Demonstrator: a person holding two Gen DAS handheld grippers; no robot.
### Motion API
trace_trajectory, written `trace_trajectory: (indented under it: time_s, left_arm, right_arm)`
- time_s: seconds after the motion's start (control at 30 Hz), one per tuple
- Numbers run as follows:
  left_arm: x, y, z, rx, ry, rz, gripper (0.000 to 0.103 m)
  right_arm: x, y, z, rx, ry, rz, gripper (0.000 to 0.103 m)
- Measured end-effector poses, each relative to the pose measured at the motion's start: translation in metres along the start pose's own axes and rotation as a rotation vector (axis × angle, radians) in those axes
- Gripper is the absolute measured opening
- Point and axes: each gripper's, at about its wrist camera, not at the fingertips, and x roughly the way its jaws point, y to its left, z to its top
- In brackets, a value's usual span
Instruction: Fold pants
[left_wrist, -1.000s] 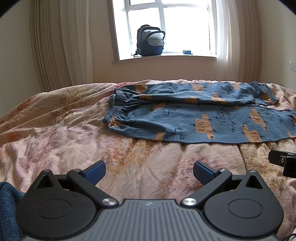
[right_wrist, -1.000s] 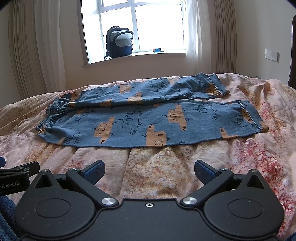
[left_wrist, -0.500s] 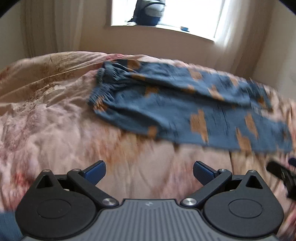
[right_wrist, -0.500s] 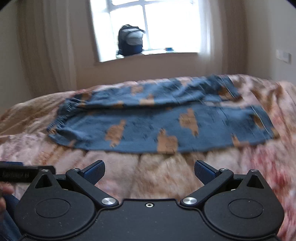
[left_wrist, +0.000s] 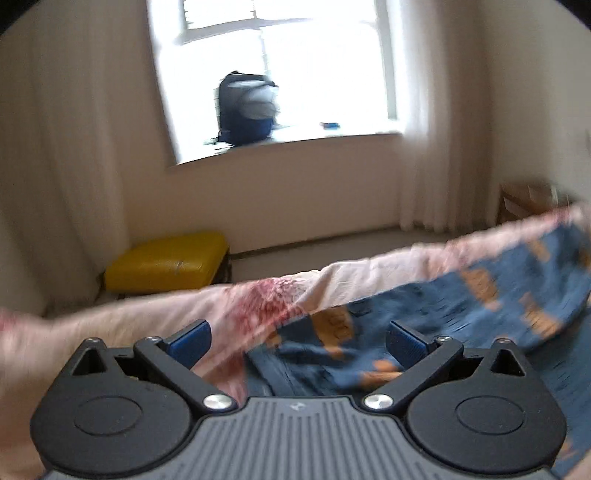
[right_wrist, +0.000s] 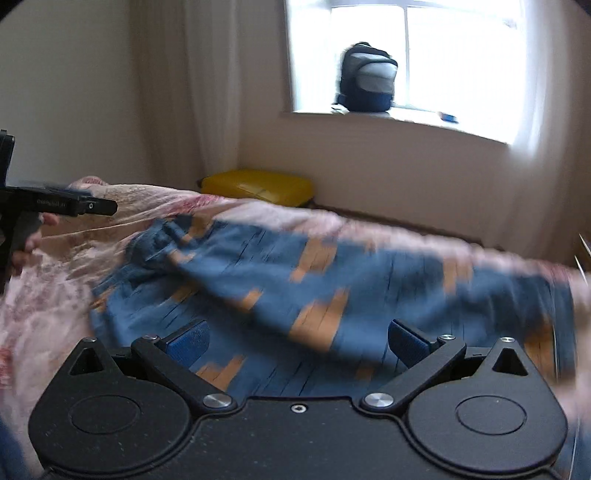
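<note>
Both views motion-blurred, fine detail lost.

Left gripper (left_wrist: 297, 341): blue-padded fingers (left_wrist: 188, 341) spread wide, nothing between them. Directly ahead and below: waist end of the blue cotton pants with orange vehicle print (left_wrist: 461, 306), spread on the pink floral bedspread (left_wrist: 280, 291). Fabric bunched near the right finger pad; contact not discernible through blur. Pants run off to the right of the gripper, bedspread to the left. Beyond the bed edge, ahead-left: yellow rectangular hard-shell suitcase (left_wrist: 166, 264) on the floor. Further ahead, up high: dark blue and grey backpack (left_wrist: 246, 107) on the white windowsill (left_wrist: 295, 142), small blue object (left_wrist: 330, 125) to its right on the same sill. Pale curtains (left_wrist: 441, 122) either side of the window.

Right gripper (right_wrist: 298, 341): fingers (right_wrist: 408, 343) also wide apart, empty. Pants (right_wrist: 295, 280) lying straight ahead and beneath the fingertips, spanning left to right across the view; gathered elastic waistband at ahead-left, legs trailing right. Whether the pads touch cloth: cannot tell. Bedspread (right_wrist: 55, 295) around the pants on all visible sides. Far left of this gripper: the other black tool (right_wrist: 59, 205) with the person's hand behind it, just above the bedspread, apart from the pants. Yellow suitcase (right_wrist: 258, 186) ahead past the bed, backpack (right_wrist: 367, 79) on the sill (right_wrist: 406, 123) above it.
</note>
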Motion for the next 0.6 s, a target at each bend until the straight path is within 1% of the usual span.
trace_trajectory:
  time_s: [0.03, 0.07, 0.13, 0.2, 0.27, 0.33, 0.37, 0.4, 0.43, 0.47, 0.5, 0.53, 0.57, 0.6]
  left_arm:
    - [0.020, 0.000, 0.004, 0.037, 0.022, -0.016, 0.103]
    - [0.041, -0.001, 0.006, 0.069, 0.042, -0.036, 0.103]
    - [0.075, -0.002, 0.010, 0.105, 0.075, -0.070, 0.103]
    - [0.104, -0.003, 0.014, 0.144, 0.106, -0.114, 0.103]
    - [0.123, -0.007, 0.018, 0.178, 0.119, -0.150, 0.103]
    - [0.134, -0.013, 0.023, 0.222, 0.130, -0.199, 0.102]
    - [0.137, -0.016, 0.025, 0.246, 0.136, -0.225, 0.100]
    - [0.141, -0.019, 0.026, 0.278, 0.148, -0.246, 0.092]
    - [0.146, -0.023, 0.026, 0.315, 0.166, -0.261, 0.087]
    - [0.151, -0.026, 0.026, 0.348, 0.186, -0.273, 0.077]
    - [0.153, -0.028, 0.027, 0.365, 0.201, -0.281, 0.070]
    - [0.157, -0.030, 0.028, 0.375, 0.215, -0.293, 0.067]
    - [0.160, -0.031, 0.029, 0.377, 0.227, -0.299, 0.058]
    - [0.160, -0.031, 0.030, 0.375, 0.238, -0.298, 0.049]
  right_arm:
    - [0.016, -0.010, 0.006, -0.038, -0.017, 0.010, 0.103]
    - [0.035, -0.022, 0.015, -0.071, 0.007, 0.021, 0.103]
    - [0.076, -0.043, 0.030, -0.118, 0.117, 0.045, 0.103]
    - [0.114, -0.061, 0.041, -0.154, 0.198, 0.060, 0.103]
    - [0.142, -0.070, 0.048, -0.173, 0.263, 0.089, 0.102]
    - [0.158, -0.073, 0.054, -0.203, 0.290, 0.142, 0.102]
    - [0.167, -0.074, 0.057, -0.218, 0.296, 0.169, 0.101]
    - [0.172, -0.073, 0.060, -0.234, 0.297, 0.205, 0.096]
    - [0.176, -0.073, 0.062, -0.250, 0.305, 0.235, 0.095]
    - [0.184, -0.072, 0.064, -0.268, 0.320, 0.246, 0.091]
    - [0.190, -0.071, 0.066, -0.290, 0.343, 0.252, 0.086]
    - [0.196, -0.069, 0.068, -0.311, 0.361, 0.250, 0.080]
    - [0.200, -0.069, 0.069, -0.329, 0.371, 0.249, 0.077]
    - [0.204, -0.068, 0.069, -0.335, 0.374, 0.252, 0.072]
